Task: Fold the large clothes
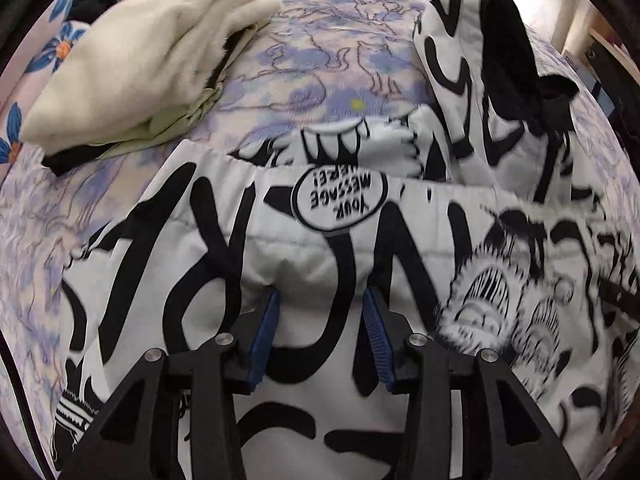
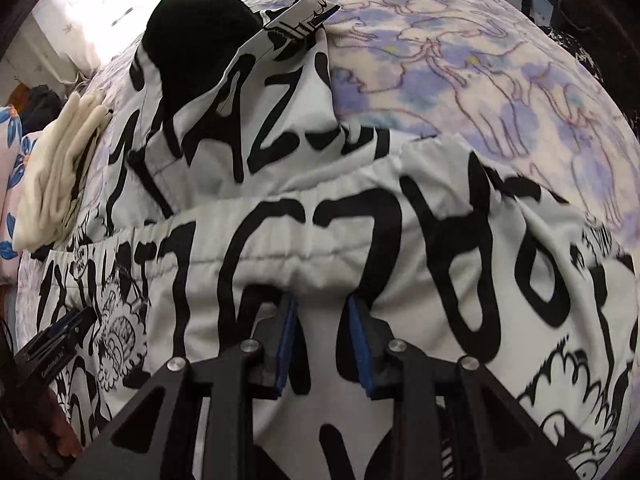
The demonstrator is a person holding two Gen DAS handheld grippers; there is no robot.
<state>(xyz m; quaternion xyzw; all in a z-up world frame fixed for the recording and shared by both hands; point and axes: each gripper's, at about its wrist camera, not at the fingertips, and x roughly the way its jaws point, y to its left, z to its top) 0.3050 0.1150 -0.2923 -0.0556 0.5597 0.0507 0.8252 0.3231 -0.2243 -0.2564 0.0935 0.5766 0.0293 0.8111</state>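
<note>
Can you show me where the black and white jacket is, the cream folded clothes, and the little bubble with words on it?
black and white jacket [image 2: 256, 236]: right wrist view, padded body.
cream folded clothes [image 1: 136, 64]: left wrist view, top layer.
word bubble [image 1: 340, 199]: left wrist view, centre of print.

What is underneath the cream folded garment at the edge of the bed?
Under the cream folded garment lie a pale green piece and a black layer, only their edges showing. All rest on the purple patterned bedspread. What the lower garments are stays covered.

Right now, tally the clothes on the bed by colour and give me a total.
White padded jacket with black graffiti lettering: 1
Cream folded garment: 1
Pale green folded garment: 1
Black folded garment, bottom of the pile: 1
Total: 4
</note>
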